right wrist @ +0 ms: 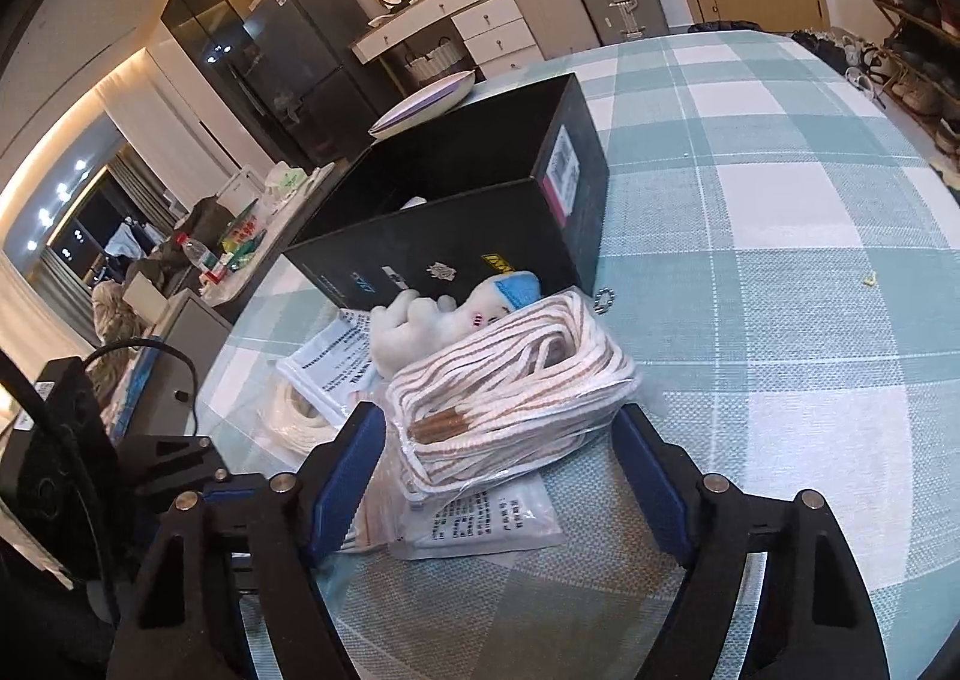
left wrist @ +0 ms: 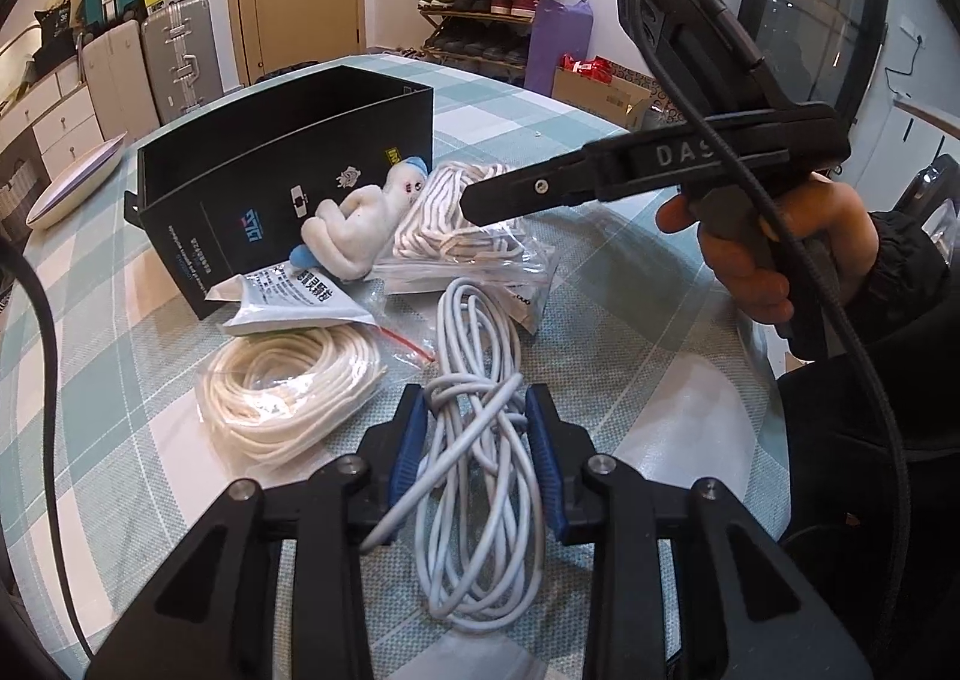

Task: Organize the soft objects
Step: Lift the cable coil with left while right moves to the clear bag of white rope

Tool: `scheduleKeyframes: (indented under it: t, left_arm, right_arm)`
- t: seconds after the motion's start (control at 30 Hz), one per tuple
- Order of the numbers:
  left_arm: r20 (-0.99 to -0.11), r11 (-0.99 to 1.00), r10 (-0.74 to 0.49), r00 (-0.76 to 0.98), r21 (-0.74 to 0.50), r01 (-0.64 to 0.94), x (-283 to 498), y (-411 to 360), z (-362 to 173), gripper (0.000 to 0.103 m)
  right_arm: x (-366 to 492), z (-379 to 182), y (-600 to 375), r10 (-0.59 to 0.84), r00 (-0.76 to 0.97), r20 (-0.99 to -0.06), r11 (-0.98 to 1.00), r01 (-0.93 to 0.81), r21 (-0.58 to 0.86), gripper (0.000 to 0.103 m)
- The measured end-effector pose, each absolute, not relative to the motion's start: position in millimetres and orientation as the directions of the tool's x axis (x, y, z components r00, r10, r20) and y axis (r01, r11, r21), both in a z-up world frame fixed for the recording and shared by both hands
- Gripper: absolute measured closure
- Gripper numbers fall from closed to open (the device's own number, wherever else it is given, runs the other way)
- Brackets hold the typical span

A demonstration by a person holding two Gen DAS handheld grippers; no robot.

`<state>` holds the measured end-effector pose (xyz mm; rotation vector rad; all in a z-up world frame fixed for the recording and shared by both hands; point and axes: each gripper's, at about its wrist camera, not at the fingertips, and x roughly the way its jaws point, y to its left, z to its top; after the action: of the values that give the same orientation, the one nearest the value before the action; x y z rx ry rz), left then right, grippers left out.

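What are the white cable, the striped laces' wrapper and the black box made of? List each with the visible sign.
White cable: smooth, slightly glossy sheath, probably plastic or rubber; it bends in loose loops.
Striped laces: woven fabric by their flat ribbed bands; their wrapper looks like thin clear plastic film, glinting and creased.
Black box: likely printed cardboard, matte, with thin straight walls and a stuck-on label.

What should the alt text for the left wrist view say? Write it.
The left gripper is shut on a bundle of pale grey cable lying on a checked tablecloth. Beyond it lie a bagged white cord, a plush toy and an open black box; the right gripper reaches over a bagged striped cord.
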<state>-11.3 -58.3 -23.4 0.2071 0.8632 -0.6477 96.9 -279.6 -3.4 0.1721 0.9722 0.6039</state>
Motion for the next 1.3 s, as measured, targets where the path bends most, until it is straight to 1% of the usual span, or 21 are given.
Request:
scheduleKeyframes:
  t: [0.1,0.4,0.5,0.57,0.8,0.93,1.03,1.3]
  left_arm:
    - [-0.753,0.795,-0.452,0.478,-0.097,0.599,-12,-52,-21,0.071]
    - [-0.723,0.824,-0.463,0.512,-0.138,0.550,-16,-30,-9,0.071]
    - [-0.719,0.840,-0.442,0.537,-0.122,0.529,-15,-27,-6,0.071]
    - [-0.714,0.848,-0.434,0.549,-0.119,0.516,-13,-25,-3,0.071]
    - [-0.700,0.857,-0.432,0.568,-0.121,0.502,-5,-21,5,0.071]
    - [-0.695,0.862,-0.428,0.578,-0.122,0.491,-1,-19,8,0.071]
    - [-0.693,0.869,-0.423,0.584,-0.126,0.479,5,-17,8,0.071]
    - [-0.688,0.881,-0.410,0.600,-0.127,0.457,13,-14,12,0.071]
  right_arm:
    - [94,2,-278,0.503,0.448,-0.739,0.849,-0.414,0.327,0.022]
    - [107,6,-287,0.451,0.481,-0.752,0.878,-0.393,0.274,0.022]
    - [114,2,-290,0.438,0.469,-0.767,0.887,-0.364,0.284,0.022]
    - [120,-2,-289,0.446,0.448,-0.774,0.885,-0.349,0.308,0.022]
    - [131,-4,-281,0.441,0.456,-0.773,0.884,-0.369,0.288,0.021]
    - [139,-6,-278,0.476,0.407,-0.780,0.860,-0.401,0.316,0.019]
    - [131,-7,-275,0.507,0.369,-0.779,0.834,-0.438,0.336,0.019]
    - [101,-5,-264,0.517,0.333,-0.788,0.796,-0.526,0.301,0.019]
